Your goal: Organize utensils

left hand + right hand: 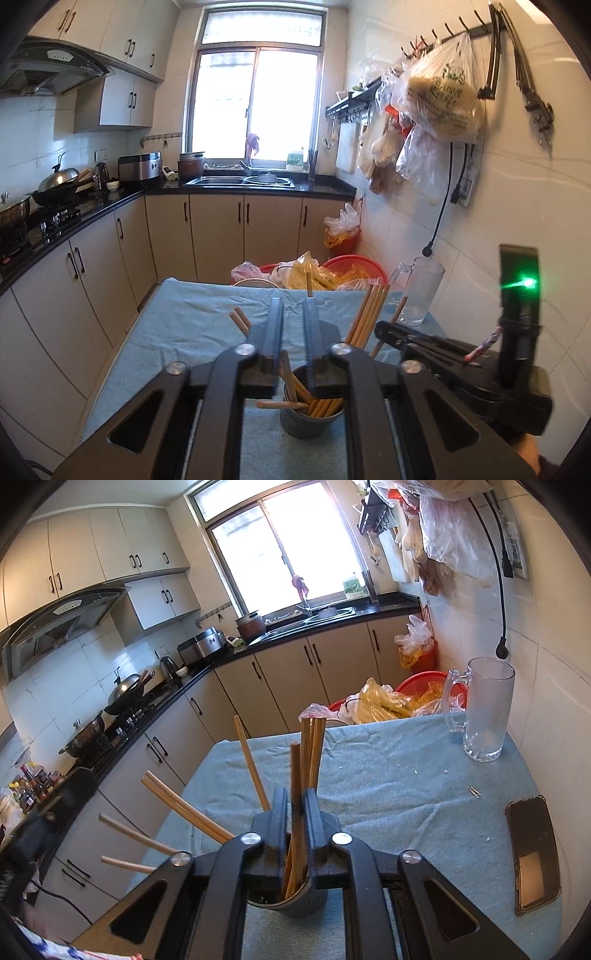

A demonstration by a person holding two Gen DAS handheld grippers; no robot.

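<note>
Wooden chopsticks stand in a grey holder on the blue-clothed desk, close under both cameras. Several lean out to the left, a tight bunch stands upright at centre.

Right gripper: jaws nearly closed, pinching one dark chopstick by its upper shaft. Lower end appears to run down into the holder; tip not visible.

Left gripper: jaws parted by a narrow gap, nothing between them. It hovers above the holder, chopsticks fanning to either side of its fingers. One chopstick lies across the holder's rim.

Judged step: seating the gripped chopstick in the holder with the others.

Notes for doing it well:
- Keep the stick near vertical and lower it along the inside wall, so it does not catch on the leaning ones.
- Part the jaws only once the tip is well below the rim; released high, it could tip out.
- Holder looks light. The left gripper could steady its rim if the bundle shifts, but should stay clear of the right gripper's path.
- Stick lying across the rim is probably next; it needs turning upright.

Also on the desk: glass mug far right, phone near right, both well apart from the holder.
</note>
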